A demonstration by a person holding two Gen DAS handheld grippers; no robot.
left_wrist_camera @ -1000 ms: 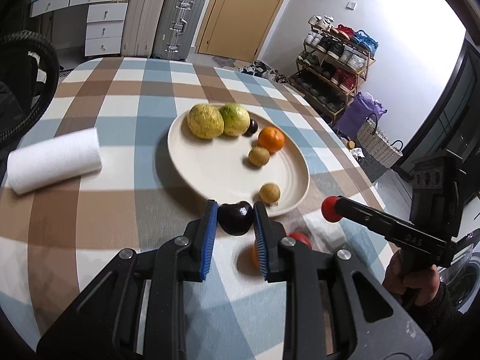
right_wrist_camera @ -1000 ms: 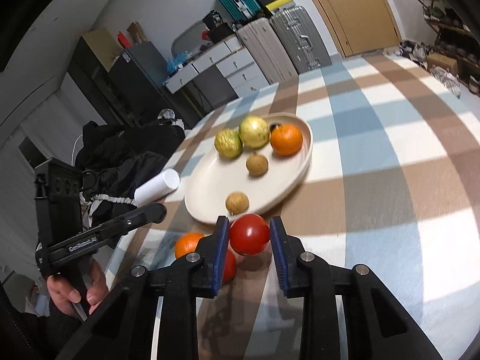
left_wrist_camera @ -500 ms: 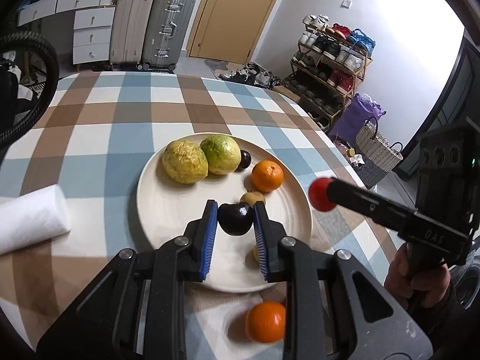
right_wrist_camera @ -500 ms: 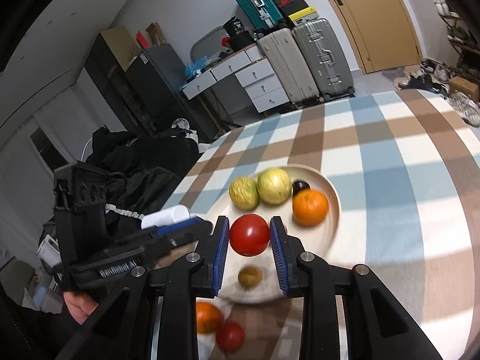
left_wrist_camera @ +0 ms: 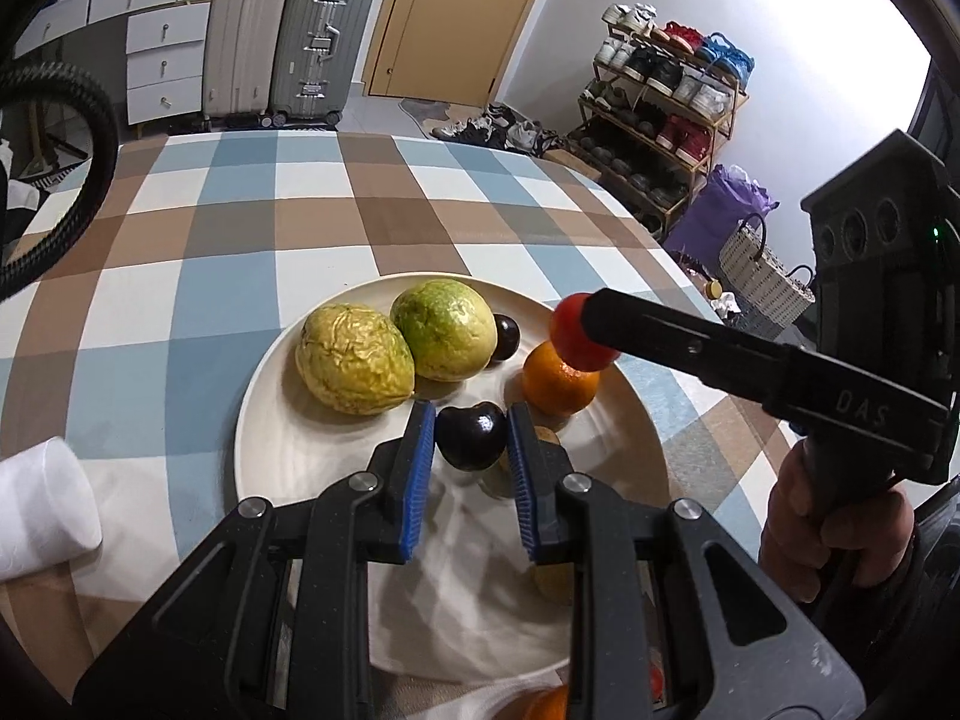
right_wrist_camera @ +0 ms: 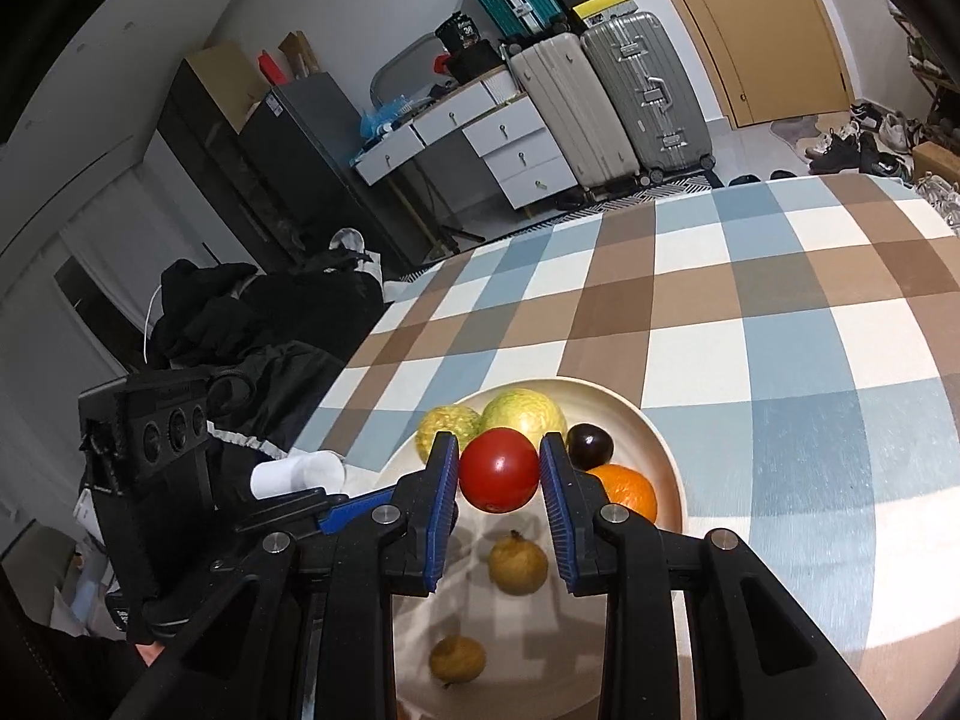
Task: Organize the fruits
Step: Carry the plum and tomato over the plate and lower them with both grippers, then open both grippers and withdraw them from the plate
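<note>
My left gripper [left_wrist_camera: 471, 438] is shut on a dark plum [left_wrist_camera: 470, 435], held over the cream plate [left_wrist_camera: 270, 450]. My right gripper [right_wrist_camera: 498, 474] is shut on a red tomato [right_wrist_camera: 498, 469], also above the plate [right_wrist_camera: 663, 450]; the tomato [left_wrist_camera: 576, 333] shows at the right gripper's tip in the left wrist view. On the plate lie a yellow-green fruit [left_wrist_camera: 354, 367], a green fruit [left_wrist_camera: 444, 330], a second dark plum [left_wrist_camera: 506, 337], an orange [left_wrist_camera: 558, 387] and two small brown fruits [right_wrist_camera: 517, 561]. An orange [left_wrist_camera: 540, 705] sits off the plate at the near edge.
A white paper roll [left_wrist_camera: 42, 510] lies left of the plate on the checked tablecloth [left_wrist_camera: 312, 222]. A hand [left_wrist_camera: 834, 534] holds the right gripper's handle. Suitcases [left_wrist_camera: 288, 36], a drawer unit and a shoe rack [left_wrist_camera: 666, 114] stand beyond the table.
Both grippers have lifted their fruits off the cloth and carried them forward over the plate. The plum and the tomato stay clamped throughout.
</note>
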